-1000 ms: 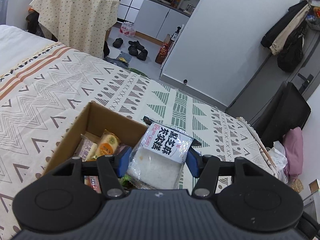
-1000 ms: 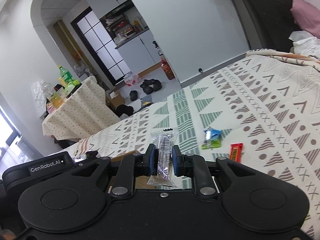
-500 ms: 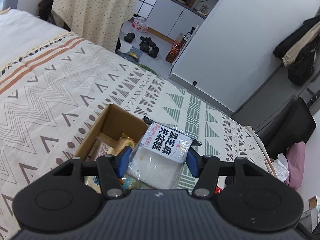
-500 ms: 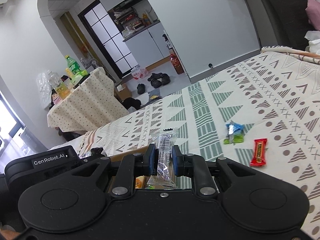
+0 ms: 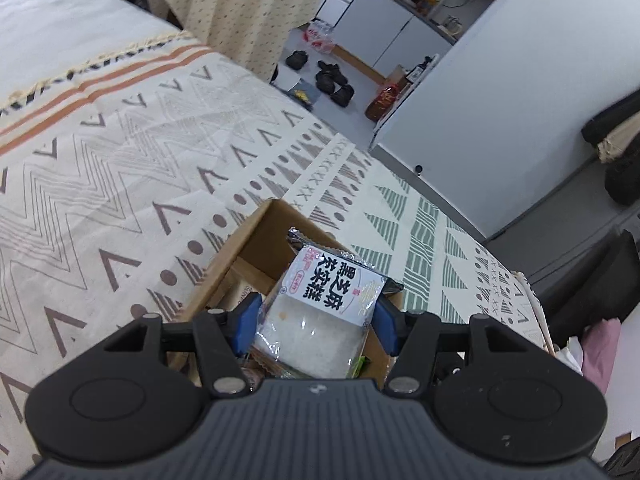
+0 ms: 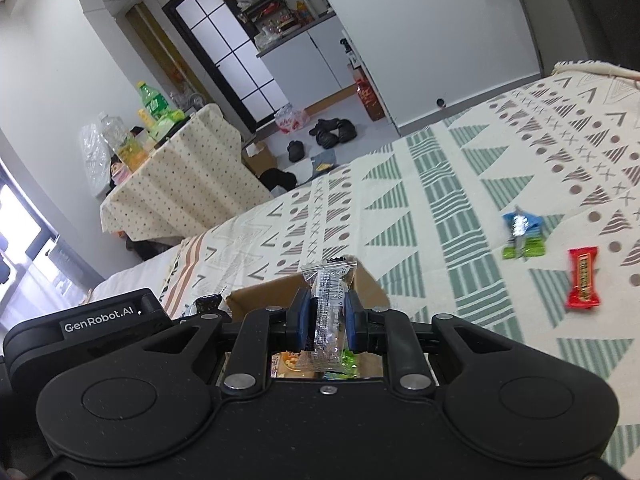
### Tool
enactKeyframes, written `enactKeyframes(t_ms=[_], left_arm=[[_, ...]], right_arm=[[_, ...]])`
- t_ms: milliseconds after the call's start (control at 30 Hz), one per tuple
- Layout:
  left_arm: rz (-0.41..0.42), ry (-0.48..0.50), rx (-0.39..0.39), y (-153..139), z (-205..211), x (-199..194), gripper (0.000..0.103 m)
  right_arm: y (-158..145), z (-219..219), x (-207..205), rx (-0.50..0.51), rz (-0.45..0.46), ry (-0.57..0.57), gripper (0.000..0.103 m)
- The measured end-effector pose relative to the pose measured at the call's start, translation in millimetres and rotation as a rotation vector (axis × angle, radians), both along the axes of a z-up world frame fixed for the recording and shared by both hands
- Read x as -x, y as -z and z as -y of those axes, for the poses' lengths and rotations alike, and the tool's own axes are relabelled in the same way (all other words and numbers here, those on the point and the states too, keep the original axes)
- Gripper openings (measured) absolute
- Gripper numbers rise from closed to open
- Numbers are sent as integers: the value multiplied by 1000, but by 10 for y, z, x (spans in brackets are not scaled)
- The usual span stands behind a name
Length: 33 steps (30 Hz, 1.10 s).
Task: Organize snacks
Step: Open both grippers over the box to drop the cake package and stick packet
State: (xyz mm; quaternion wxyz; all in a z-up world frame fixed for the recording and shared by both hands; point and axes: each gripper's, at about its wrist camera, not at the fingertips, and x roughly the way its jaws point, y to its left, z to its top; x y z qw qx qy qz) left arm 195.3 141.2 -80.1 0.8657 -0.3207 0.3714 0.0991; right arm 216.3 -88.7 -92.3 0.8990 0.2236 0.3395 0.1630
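Observation:
My left gripper is shut on a clear packet of white cake with a black-lettered label and holds it over the open cardboard box on the bed. Several snacks lie in the box, mostly hidden. My right gripper is shut on a slim clear-wrapped snack stick above the same box. A blue and green packet and a red bar lie on the bedspread to the right.
The patterned bedspread covers the bed. Beyond its edge are shoes on the floor, a cloth-covered table with bottles, and white cabinets. The left gripper's body shows beside my right gripper.
Both grippers have moved forward and lower over the box, each still holding its snack. The box now sits closer under the fingers in both views.

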Motion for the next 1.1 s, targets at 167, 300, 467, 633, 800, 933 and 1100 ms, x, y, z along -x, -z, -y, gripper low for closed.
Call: enactKeyframes(t_ms=[167, 300, 467, 633, 800, 933, 1100], left_arm=[[-16, -19, 7, 42, -28, -41, 61], [-29, -16, -1, 52, -9, -49, 66], [-44, -18, -41, 19, 51, -40, 78], [-50, 21, -74, -29, 192, -42, 89], [-60, 63, -137, -76, 426, -30, 92], [-47, 71, -164, -122, 545, -4, 94], [-36, 68, -211, -185, 678, 23, 97]], right_arm=[[26, -122, -79, -2, -4, -22, 18], [-15, -173, -144, -6, -2, -42, 24], [-40, -112, -155, -8, -7, -45, 29], [-23, 72, -91, -1, -31, -11, 29], [-52, 318, -3, 15, -35, 17, 32], [-81, 546, 61, 30, -35, 41, 33], [-93, 826, 139, 41, -33, 78, 40]])
